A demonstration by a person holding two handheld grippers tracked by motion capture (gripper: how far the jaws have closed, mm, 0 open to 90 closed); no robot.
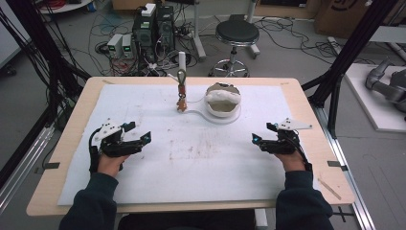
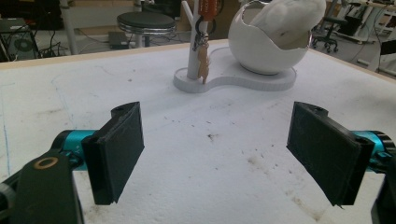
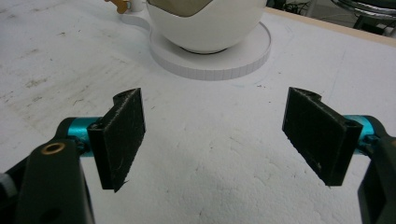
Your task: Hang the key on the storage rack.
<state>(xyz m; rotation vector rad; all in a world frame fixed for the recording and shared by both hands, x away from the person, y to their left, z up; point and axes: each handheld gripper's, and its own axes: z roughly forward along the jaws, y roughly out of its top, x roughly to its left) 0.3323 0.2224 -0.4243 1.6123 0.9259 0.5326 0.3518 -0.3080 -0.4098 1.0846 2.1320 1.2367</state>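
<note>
Both grippers rest low on the white mat, well apart at either side, as if poised to start. The left gripper and the right gripper each have jaws spread wide, holding nothing. Ahead stands the white stand with its bowl; what looks like a key bunch hangs from its post.

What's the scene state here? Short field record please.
left gripper: open, holding nothing, over the table's left side
right gripper: open, holding nothing, over the table's right side
white sheet: covers the table, stained
stand: white base at far centre
bowl: white, round, sits on the base
keychain: hangs from the post beside the bowl
</note>
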